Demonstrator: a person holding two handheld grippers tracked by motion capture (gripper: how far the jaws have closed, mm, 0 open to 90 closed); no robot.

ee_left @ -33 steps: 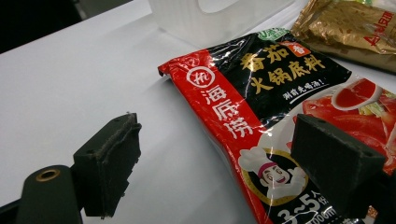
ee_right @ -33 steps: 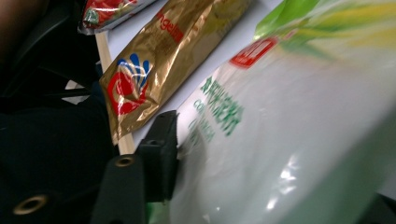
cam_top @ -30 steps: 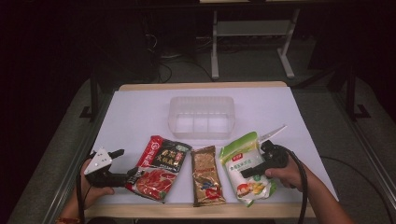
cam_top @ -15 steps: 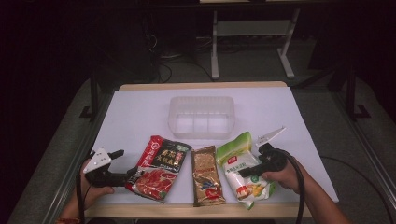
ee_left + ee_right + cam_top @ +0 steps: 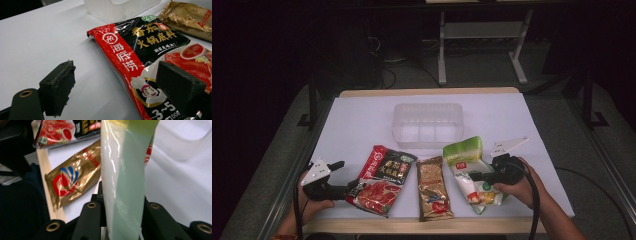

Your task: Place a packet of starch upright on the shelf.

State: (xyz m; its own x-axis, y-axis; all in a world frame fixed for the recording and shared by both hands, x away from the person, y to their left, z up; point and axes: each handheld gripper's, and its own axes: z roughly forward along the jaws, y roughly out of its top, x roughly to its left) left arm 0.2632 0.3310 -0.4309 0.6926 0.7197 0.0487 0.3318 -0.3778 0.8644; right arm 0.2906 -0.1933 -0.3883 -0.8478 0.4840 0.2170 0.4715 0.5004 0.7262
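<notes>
Two tongs work at the table's [image 5: 362,120] near edge: the right gripper [image 5: 477,176], jaws just closing, clamps the green pouch [image 5: 467,165], lifting it, likely binward [image 5: 428,124]; the left gripper [image 5: 349,189] gapes beside the red packet [image 5: 384,177].

This looked like a lab or recording room rather than a home. A white tabletop [image 5: 362,125] with a pale wooden edge stood on grey carpet, with dark surroundings around it. Behind the tabletop stood a white metal desk frame [image 5: 482,40], and to the left of that frame loose black cables [image 5: 387,60] lay on the floor.
</notes>
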